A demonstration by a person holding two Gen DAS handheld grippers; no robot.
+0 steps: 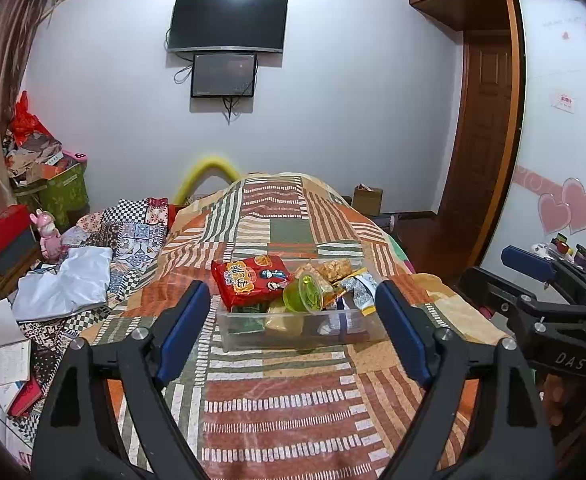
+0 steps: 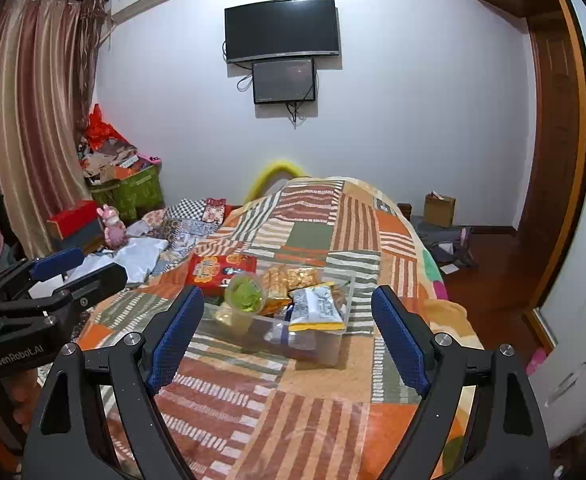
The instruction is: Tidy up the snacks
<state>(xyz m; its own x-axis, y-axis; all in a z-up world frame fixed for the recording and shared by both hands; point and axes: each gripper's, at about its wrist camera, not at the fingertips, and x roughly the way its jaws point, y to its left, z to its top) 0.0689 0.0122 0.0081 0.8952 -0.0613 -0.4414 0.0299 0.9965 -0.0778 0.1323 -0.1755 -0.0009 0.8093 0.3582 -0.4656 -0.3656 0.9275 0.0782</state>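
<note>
A clear plastic bin (image 1: 245, 330) sits on the patchwork quilt, filled with snacks: a red noodle packet (image 1: 249, 280), a green jelly cup (image 1: 303, 293), a bag of golden crackers (image 1: 333, 269) and a white-yellow packet (image 1: 363, 290). My left gripper (image 1: 293, 328) is open and empty, just short of the bin. In the right wrist view the bin (image 2: 325, 346), red packet (image 2: 219, 271), green cup (image 2: 246, 294) and white-yellow packet (image 2: 317, 307) show ahead of my right gripper (image 2: 289, 332), open and empty.
The quilt-covered bed (image 1: 277, 408) fills the foreground. Loose cloths and a white sheet (image 1: 67, 284) lie to the left, with notebooks (image 1: 7, 354), boxes and a pink toy (image 1: 47, 234). A wardrobe (image 1: 565, 120) stands right. The other gripper (image 1: 549, 308) shows at right.
</note>
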